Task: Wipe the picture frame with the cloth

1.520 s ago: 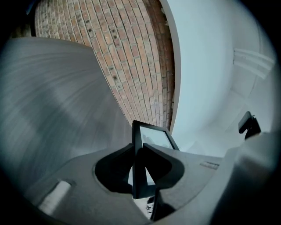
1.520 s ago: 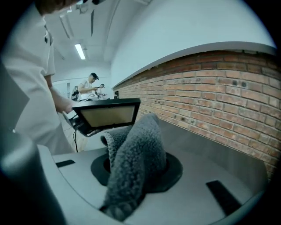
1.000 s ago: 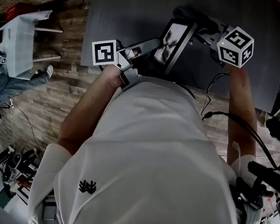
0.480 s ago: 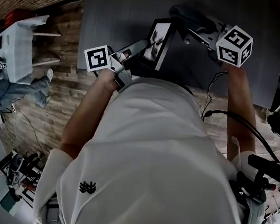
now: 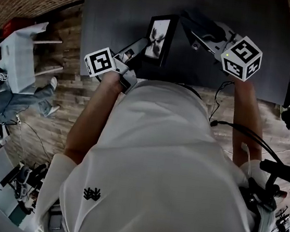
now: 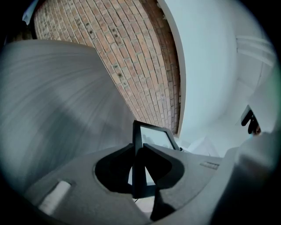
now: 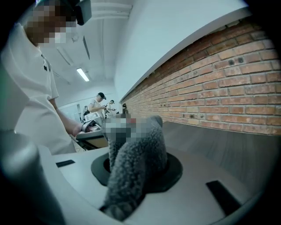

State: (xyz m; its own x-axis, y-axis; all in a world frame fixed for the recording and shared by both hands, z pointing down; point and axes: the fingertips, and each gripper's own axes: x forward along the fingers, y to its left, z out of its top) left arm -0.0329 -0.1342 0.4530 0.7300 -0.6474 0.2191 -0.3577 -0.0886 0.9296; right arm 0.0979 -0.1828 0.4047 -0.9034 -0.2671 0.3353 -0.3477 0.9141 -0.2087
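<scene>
Brick wall [image 7: 228, 79]; grey table [image 5: 122, 0]; plank floor [image 5: 58, 97]; white chair [image 5: 17, 56].

The frame [image 5: 159, 36] is black-edged and rectangular, showing a black-and-white print under glass. It is standing on end, tilting a little, over the near part of the grey table [image 5: 127, 5] (whether it is touching the top is unclear). The left gripper [image 5: 141, 48] is pinching the frame's edge between both jaws. The cloth [image 5: 201, 21] is a grey, fleecy bundle, bunching up between the jaws of the right gripper [image 5: 193, 32] and sitting just beside the frame's right side.
</scene>
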